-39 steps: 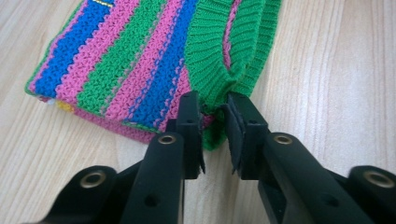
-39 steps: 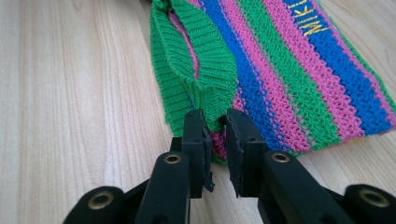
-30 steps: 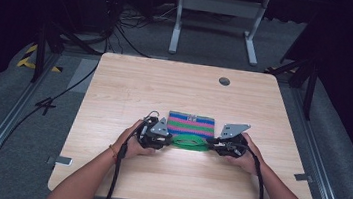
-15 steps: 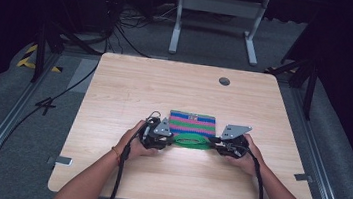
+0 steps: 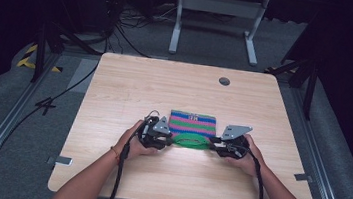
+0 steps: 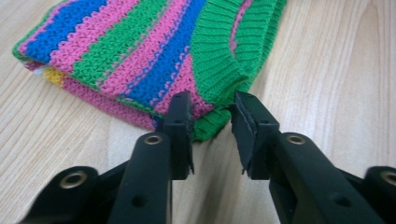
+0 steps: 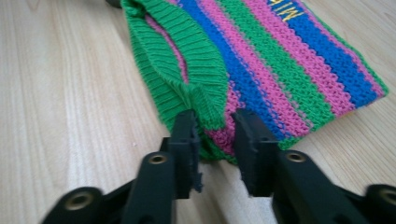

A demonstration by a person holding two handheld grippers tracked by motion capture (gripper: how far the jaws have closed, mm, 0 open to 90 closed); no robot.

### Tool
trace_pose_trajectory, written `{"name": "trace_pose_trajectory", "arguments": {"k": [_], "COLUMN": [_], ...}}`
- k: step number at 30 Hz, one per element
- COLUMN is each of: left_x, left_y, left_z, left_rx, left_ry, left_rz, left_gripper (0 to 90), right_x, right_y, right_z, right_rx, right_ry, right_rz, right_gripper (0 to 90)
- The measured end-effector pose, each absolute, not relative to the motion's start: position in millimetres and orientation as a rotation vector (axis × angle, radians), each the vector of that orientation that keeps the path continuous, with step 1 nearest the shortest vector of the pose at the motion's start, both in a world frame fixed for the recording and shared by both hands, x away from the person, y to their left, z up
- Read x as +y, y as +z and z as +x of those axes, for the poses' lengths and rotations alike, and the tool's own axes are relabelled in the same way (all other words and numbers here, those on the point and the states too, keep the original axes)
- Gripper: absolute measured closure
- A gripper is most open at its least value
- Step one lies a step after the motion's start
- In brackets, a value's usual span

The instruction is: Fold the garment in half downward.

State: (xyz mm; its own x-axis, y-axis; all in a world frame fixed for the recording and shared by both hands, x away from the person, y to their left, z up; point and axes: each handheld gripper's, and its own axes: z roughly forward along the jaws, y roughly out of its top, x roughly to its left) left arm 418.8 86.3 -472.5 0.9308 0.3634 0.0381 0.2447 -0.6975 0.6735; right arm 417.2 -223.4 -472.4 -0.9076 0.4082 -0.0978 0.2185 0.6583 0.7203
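Note:
A folded knit garment (image 5: 193,124) with pink, blue and green stripes lies near the middle of the wooden table (image 5: 155,87). Its green ribbed band (image 5: 190,141) forms a loop along the near edge. My left gripper (image 5: 172,140) is at the band's left end. In the left gripper view the jaws (image 6: 212,116) stand narrowly apart, with the garment's (image 6: 140,51) corner pinched at their tips. My right gripper (image 5: 209,144) is at the band's right end. In the right gripper view the puckered green rib (image 7: 205,93) fills the gap at the gripper's (image 7: 215,128) tips. Yellow lettering (image 7: 285,9) shows on a blue stripe.
A small round hole (image 5: 224,81) sits in the table's far right part. Bare wood surrounds the garment on all sides. A grey metal stand (image 5: 219,14) and cables lie on the floor beyond the far edge. Both forearms come in from the near edge.
Both grippers have crept slightly to the right. They stay at the two ends of the green band, and the garment lies in the same place.

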Motion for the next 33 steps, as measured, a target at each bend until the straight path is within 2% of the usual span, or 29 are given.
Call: {"name": "trace_pose_trajectory", "arguments": {"k": [2, 4, 9, 15, 22, 29, 33], "left_x": [89, 90, 94, 98, 103, 107, 114], "left_y": [-471, -468, -463, -460, -454, -446, -444], "left_z": [418, 417, 418, 417, 417, 409, 406], "left_rx": [0.436, 0.431, 0.44, 0.444, 0.466, 0.442, 0.483], "left_ry": [0.182, 0.198, 0.215, 0.259, 0.325, 0.353, 0.392], "left_rz": [2.348, 2.36, 2.359, 2.396, 2.46, 2.519, 2.523], "left_gripper": [64.7, 60.7, 59.0, 47.3, 34.3, 31.9, 25.7], "right_x": [-224, -227, -232, -237, -238, -236, -243], "right_y": [-469, -466, -462, -455, -447, -443, -441], "right_z": [415, 413, 413, 412, 409, 410, 407], "right_rx": [2.614, 2.605, 2.576, 2.567, 2.573, 2.568, 2.549], "right_ry": [1.102, 1.116, 1.08, 1.066, 1.002, 0.935, 0.891], "right_rz": [0.501, 0.508, 0.514, 0.529, 0.526, 0.529, 0.555], "right_gripper": [61.3, 59.9, 58.6, 53.5, 42.7, 35.6, 31.9]}}
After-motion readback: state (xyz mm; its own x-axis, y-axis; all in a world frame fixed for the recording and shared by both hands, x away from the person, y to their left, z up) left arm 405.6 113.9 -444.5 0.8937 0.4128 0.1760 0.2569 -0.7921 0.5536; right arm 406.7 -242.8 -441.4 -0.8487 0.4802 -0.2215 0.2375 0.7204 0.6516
